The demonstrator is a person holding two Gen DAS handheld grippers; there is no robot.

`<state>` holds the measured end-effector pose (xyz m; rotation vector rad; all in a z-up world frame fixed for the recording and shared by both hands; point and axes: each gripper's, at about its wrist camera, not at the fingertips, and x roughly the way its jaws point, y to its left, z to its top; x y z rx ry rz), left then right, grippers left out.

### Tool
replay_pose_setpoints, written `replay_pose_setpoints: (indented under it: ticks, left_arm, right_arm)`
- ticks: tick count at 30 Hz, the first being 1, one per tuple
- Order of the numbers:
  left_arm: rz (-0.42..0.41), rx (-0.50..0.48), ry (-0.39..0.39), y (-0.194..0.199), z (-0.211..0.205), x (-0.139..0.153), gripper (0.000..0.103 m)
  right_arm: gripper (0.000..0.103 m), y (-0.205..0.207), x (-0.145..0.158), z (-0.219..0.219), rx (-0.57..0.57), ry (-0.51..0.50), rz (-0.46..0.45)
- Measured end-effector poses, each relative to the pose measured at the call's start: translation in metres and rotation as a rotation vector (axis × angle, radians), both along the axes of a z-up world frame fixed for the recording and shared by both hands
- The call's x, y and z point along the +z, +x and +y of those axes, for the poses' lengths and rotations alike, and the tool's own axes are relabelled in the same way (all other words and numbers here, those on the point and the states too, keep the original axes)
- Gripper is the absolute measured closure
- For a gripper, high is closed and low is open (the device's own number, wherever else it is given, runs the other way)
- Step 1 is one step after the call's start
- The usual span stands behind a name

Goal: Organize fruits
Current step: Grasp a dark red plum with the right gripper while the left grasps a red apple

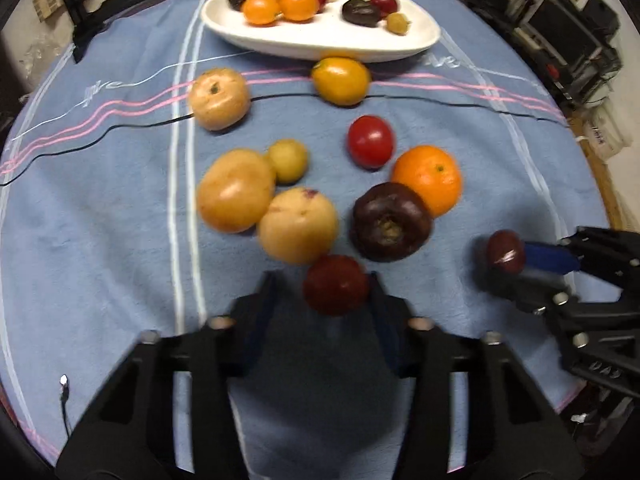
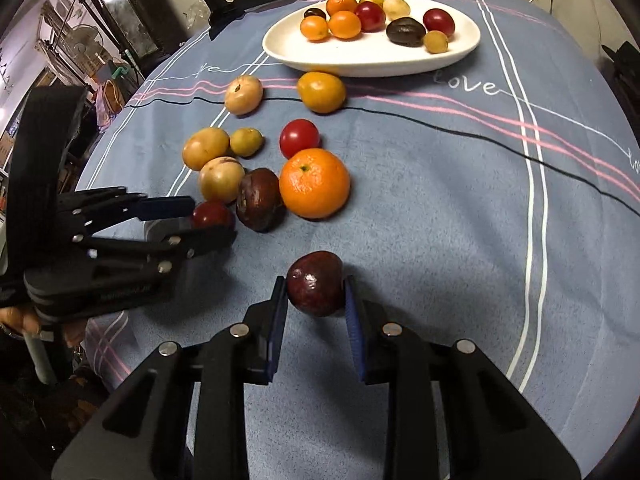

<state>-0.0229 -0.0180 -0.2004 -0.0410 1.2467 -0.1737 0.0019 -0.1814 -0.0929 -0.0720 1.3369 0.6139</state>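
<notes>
Your right tool [image 2: 316, 294] grips a dark red plum [image 2: 315, 289] between both pads, near the tabletop [image 2: 440, 220] edge closest to you. Your left tool [image 1: 322, 286] sits around a red plum [image 1: 335, 285]; jaws fairly wide, contact cannot be told through the blur. Loose fruit lies ahead: an orange [image 2: 314, 183], a red tomato [image 2: 299, 138], yellow plums. The white plate [image 2: 360, 58] beyond carries more fruit.
</notes>
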Motion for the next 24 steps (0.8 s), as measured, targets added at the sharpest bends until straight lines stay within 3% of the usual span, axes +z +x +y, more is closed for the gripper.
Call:
replay_pose_setpoints:
  ticks: [4,14,19,24]
  left_arm:
    - [-0.031,-0.045,0.015,-0.007,-0.005,0.011,0.072]
    - [-0.088,-0.036,0.001,-0.018,0.016,0.05,0.073]
    - [-0.148,-0.036,0.007,0.005,0.019,0.077,0.073]
    - [-0.263,-0.039,0.039,0.045,0.014,0.126,0.072]
  right_arm:
    - [0.075,-0.005,0.001,-0.002,0.01,-0.001,-0.003]
    - [0.075,-0.008,0.005,0.008,0.034,-0.001,-0.019]
    - [0.075,0.01,0.034,0.01,0.024,0.036,-0.08]
    - [0.075,0.048,0.085,0.013,0.021,0.065,-0.205]
